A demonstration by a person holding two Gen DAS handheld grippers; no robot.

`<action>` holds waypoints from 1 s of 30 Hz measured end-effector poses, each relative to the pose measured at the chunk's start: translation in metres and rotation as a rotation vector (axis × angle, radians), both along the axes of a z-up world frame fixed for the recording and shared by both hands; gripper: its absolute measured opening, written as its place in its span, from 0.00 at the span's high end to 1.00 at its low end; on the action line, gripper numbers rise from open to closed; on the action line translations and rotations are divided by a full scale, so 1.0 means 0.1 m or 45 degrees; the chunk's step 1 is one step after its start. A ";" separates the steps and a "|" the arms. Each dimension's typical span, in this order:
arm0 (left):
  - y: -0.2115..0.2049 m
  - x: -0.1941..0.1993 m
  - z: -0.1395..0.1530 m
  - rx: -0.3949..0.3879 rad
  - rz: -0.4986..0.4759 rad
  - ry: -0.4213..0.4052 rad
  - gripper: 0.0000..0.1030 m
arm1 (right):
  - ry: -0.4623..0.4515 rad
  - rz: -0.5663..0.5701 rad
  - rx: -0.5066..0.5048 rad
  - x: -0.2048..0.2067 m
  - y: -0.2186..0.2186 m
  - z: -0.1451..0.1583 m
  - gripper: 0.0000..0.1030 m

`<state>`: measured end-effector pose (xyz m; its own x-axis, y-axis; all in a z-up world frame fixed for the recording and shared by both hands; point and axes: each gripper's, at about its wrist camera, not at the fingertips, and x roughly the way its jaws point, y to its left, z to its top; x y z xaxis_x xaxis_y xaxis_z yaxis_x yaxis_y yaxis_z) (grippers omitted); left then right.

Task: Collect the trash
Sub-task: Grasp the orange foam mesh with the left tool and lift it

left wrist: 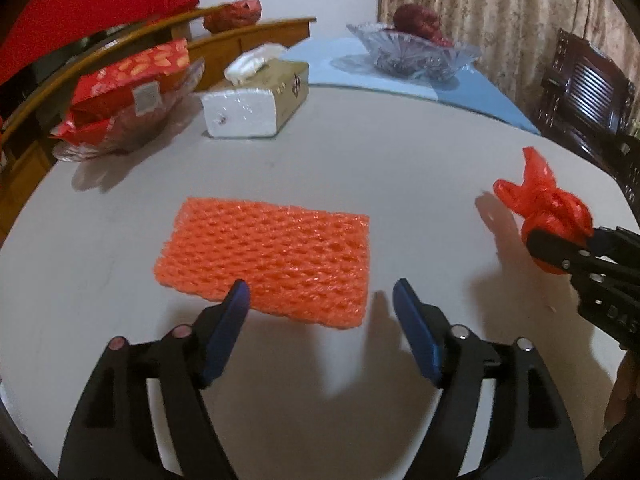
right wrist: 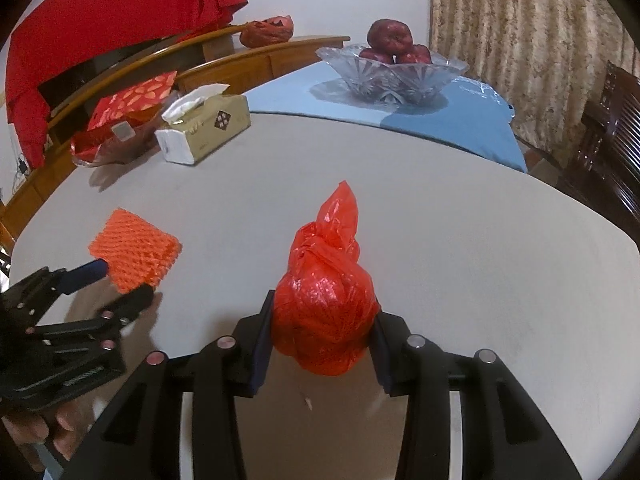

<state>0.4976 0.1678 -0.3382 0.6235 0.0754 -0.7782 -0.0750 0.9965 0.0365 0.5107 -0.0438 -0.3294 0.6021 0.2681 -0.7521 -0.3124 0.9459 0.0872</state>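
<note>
An orange foam net (left wrist: 268, 258) lies flat on the white round table (left wrist: 360, 152). My left gripper (left wrist: 322, 300) is open, its blue pads at the net's near edge, one on each side of the near right corner. In the right wrist view the net (right wrist: 134, 254) sits by the left gripper (right wrist: 124, 280). My right gripper (right wrist: 322, 320) is shut on a knotted red plastic bag (right wrist: 326, 304) and holds it just above the table. The bag also shows at the right of the left wrist view (left wrist: 552, 212), with the right gripper (left wrist: 560, 248) on it.
A tissue box (left wrist: 256, 100) and a red gift pack in clear wrap (left wrist: 128, 96) stand at the back left. A glass bowl of red fruit (right wrist: 392, 72) sits on a blue mat (right wrist: 440, 120). Wooden chairs ring the far side; a dark chair (left wrist: 588, 92) is at right.
</note>
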 end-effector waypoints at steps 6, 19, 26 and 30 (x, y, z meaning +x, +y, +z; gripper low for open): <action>0.02 0.08 -0.08 0.012 -0.014 0.029 0.31 | 0.004 0.007 -0.010 0.03 0.06 -0.03 0.60; 0.16 -0.08 0.01 -0.028 0.038 -0.038 0.93 | 0.021 0.013 -0.018 -0.08 0.05 -0.08 0.60; 0.02 -0.27 0.11 0.002 0.040 -0.032 0.93 | 0.013 0.005 -0.020 -0.17 -0.02 0.02 0.60; -0.01 -0.37 0.23 0.005 0.049 -0.039 0.93 | -0.008 -0.004 -0.011 -0.26 -0.07 0.17 0.60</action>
<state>0.4609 0.1664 -0.3150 0.6439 0.1028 -0.7582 -0.1141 0.9928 0.0377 0.4850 -0.0510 -0.3121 0.6077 0.2599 -0.7505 -0.3099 0.9476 0.0772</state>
